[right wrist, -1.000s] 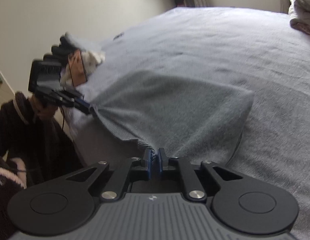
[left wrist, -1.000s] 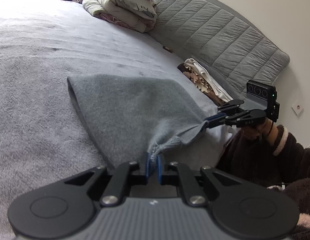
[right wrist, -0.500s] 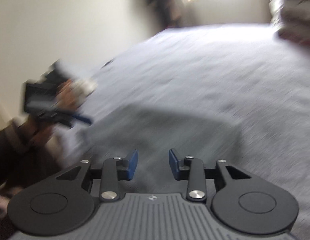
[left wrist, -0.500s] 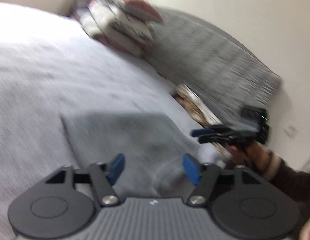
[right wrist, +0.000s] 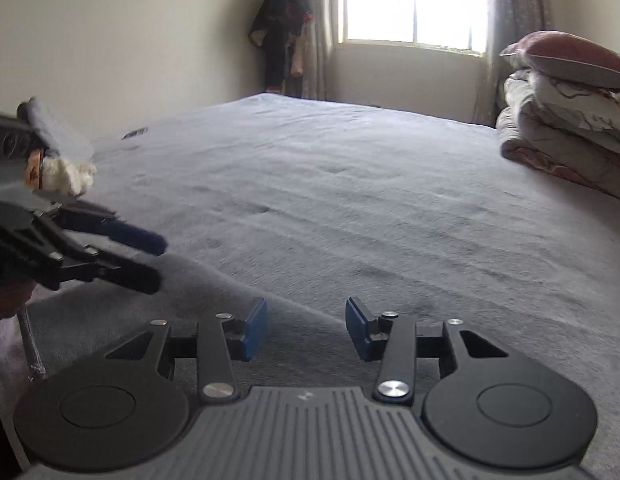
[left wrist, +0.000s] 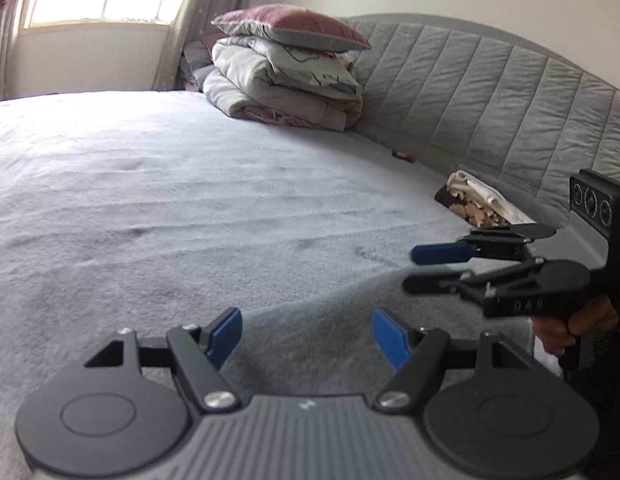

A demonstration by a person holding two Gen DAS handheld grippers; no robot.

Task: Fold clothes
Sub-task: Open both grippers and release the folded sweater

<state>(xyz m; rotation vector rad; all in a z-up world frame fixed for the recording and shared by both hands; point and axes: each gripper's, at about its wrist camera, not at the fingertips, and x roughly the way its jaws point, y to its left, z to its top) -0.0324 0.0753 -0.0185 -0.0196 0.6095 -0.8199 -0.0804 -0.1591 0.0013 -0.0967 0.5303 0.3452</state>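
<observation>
From the left wrist view, the left gripper [left wrist: 306,334] stands with its jaws released and wide, nothing between the blue pads; the right gripper's last change is small enough, but both sets of jaws have just been opening. Under and just ahead of it lies the grey garment [left wrist: 330,336], flat on the bed [left wrist: 190,208] at the near edge, where the person can reach it from the side. To the right, the right gripper [left wrist: 426,270] hovers over the same cloth, jaws apart and empty, one above the other, held in a hand [left wrist: 558,328]. That both tools hang free above the cloth suggests a fold has been laid down and let go so it can settle. Only the garment's near part shows here; its visible edge runs up to the right, so I judge its long axis lies across the view, from one gripper towards the other, but I cannot tell which end is which. From the right wrist view, the right gripper [right wrist: 306,330] is likewise unclenched over the garment [right wrist: 214,280], which lies to the lower left with a hem line near the bed edge. The left gripper [right wrist: 156,260] hangs open at the left, above the cloth. A folded quilt pile [right wrist: 566,140] sits well apart.
</observation>
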